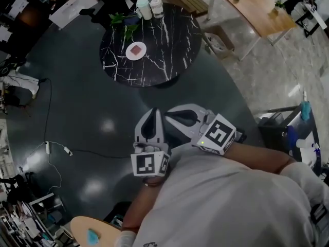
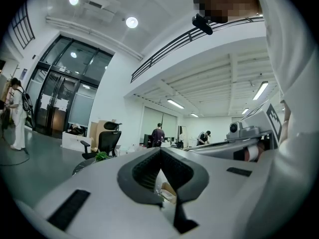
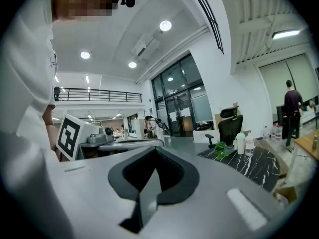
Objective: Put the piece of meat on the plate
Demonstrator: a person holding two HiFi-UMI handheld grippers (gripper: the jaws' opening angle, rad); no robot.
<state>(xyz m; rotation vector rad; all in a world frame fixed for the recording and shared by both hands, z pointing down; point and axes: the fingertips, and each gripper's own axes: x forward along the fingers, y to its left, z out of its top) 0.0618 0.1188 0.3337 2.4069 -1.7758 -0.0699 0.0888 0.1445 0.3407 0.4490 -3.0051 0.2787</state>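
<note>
A reddish square piece of meat (image 1: 136, 50) lies on a small white plate (image 1: 128, 55) on the round black marble table (image 1: 169, 45) at the far side of the head view. Both grippers are held close to the person's chest, well short of the table. My left gripper (image 1: 154, 110) is shut and empty, its tips meeting (image 2: 160, 152). My right gripper (image 1: 167, 112) sits right beside it, also shut with nothing in it (image 3: 155, 149). In the right gripper view the table (image 3: 254, 166) shows ahead to the right; the plate is hidden there.
Two lidded cups (image 1: 144, 8) (image 1: 156, 6) and a green plant (image 1: 123, 20) stand at the table's far edge. A black office chair (image 3: 229, 126) is behind it. A long wooden table (image 1: 252, 9) lies at top right, and cables (image 1: 56, 149) trail over the dark floor at left.
</note>
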